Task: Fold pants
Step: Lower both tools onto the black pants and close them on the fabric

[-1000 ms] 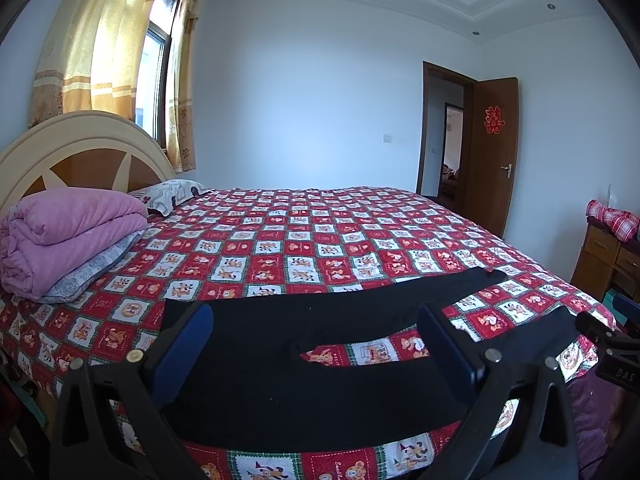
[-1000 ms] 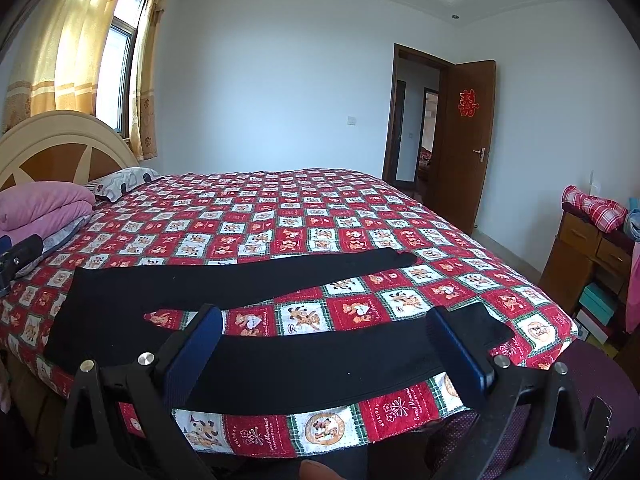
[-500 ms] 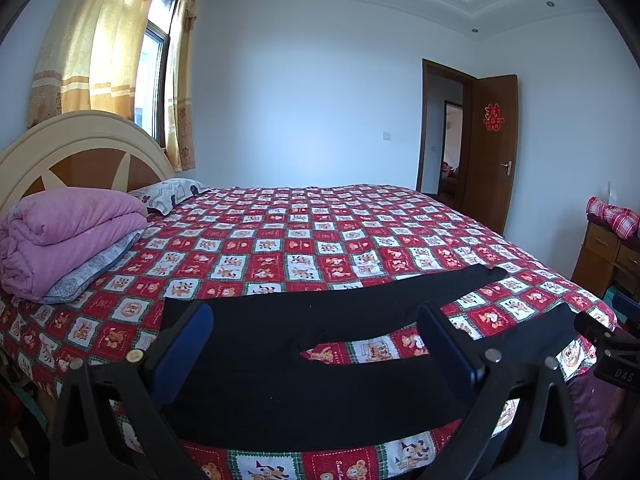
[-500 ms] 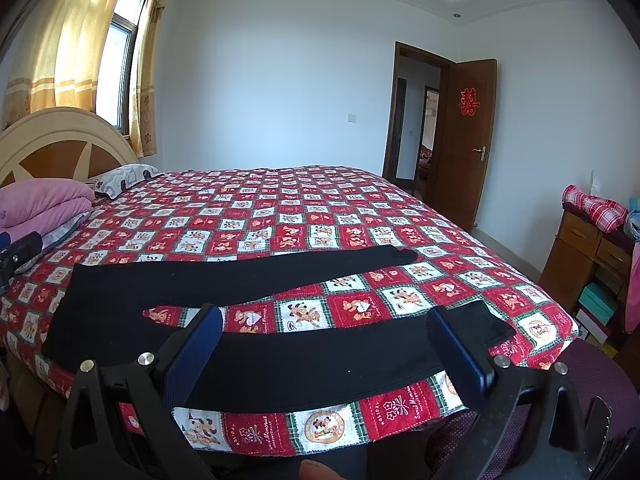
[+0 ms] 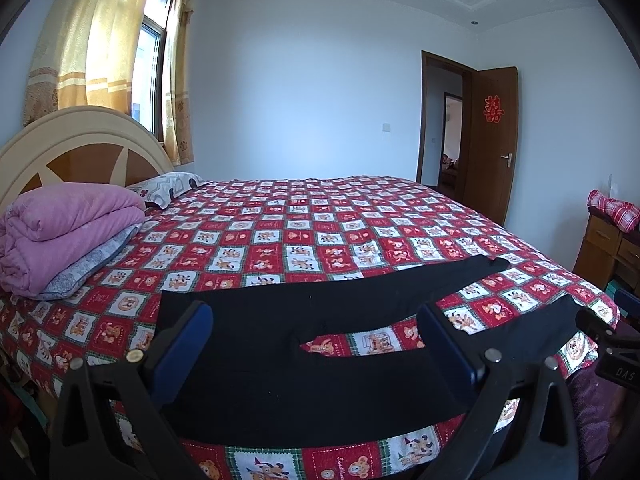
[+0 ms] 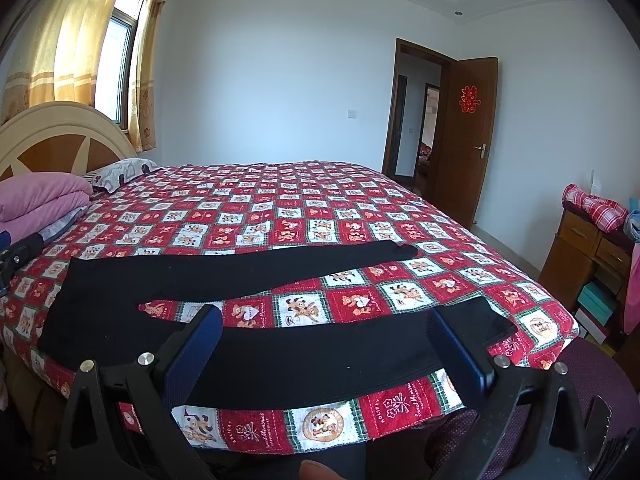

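the left tool point(image 5: 316, 340) and right tool point(image 6: 326, 340) both gape wide, grasping nothing, hovering above the near bed edge. just beyond, black pants point(image 6: 160, 276) lie flat on the red patchwork bedspread point(image 6: 280, 208), legs splayed apart toward the right.

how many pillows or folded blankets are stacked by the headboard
3 visible: a pink folded blanket on top, a grey patterned pillow beneath it, another grey pillow further along the headboard. More may be hidden.

Black pants point(image 5: 280, 344) lie flat and unfolded along the bed's near edge. Their two legs are spread apart in a narrow V, waistband toward the headboard end.
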{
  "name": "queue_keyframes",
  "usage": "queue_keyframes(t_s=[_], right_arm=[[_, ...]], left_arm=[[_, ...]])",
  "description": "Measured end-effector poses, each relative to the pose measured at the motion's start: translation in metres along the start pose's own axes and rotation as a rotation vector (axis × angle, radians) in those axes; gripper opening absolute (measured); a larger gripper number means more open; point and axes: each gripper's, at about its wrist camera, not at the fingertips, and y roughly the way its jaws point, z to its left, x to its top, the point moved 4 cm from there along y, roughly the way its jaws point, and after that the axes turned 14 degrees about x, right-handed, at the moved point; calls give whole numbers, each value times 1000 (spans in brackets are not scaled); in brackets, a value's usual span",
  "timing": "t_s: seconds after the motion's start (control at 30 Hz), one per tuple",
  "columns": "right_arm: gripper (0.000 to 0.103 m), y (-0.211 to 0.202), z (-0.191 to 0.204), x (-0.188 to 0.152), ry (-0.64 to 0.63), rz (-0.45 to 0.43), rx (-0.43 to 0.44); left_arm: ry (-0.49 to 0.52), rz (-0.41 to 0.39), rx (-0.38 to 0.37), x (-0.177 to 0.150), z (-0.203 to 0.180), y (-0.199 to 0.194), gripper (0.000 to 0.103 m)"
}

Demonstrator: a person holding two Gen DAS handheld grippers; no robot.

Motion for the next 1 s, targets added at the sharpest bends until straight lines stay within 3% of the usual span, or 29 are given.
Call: queue_keyframes(t_s=[0.53, 0.8, 1.0], right_arm=[[102, 41, 7, -29, -38, 110, -15], [102, 74, -6, -32, -65, 155, -15], [102, 118, -35, -14, -89, 178, 22]], left_arm=[[58, 109, 34, -34, -17, 42, 103], [148, 178, 100, -50, -9, 94, 103], [125, 225, 204, -45, 26, 149, 103]])
